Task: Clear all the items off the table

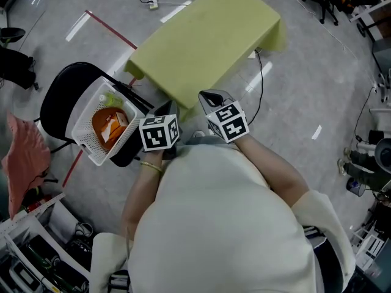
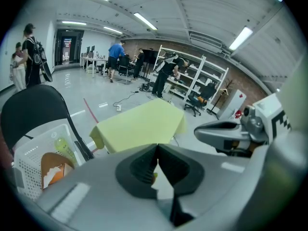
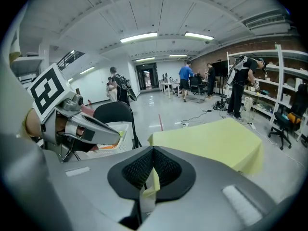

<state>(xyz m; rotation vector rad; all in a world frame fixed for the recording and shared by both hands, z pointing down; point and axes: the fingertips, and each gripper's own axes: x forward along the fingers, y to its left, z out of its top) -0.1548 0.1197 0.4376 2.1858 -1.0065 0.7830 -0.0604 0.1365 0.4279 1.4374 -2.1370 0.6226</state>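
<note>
The left gripper (image 1: 166, 112) and right gripper (image 1: 212, 97) hover at the near edge of the yellow-covered tabletop (image 1: 208, 38), jaws pressed together on nothing. It looks bare. An orange packet (image 1: 107, 124) lies in the white basket (image 1: 82, 126) on the chair (image 1: 58, 93) at left, so clearing seems finished.

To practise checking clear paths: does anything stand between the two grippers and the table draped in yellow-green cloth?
Nothing visible does. The left gripper and right gripper, both shut, are at the near edge of the yellow-green cloth-covered table. The white plastic basket on the black chair stands aside.
</note>
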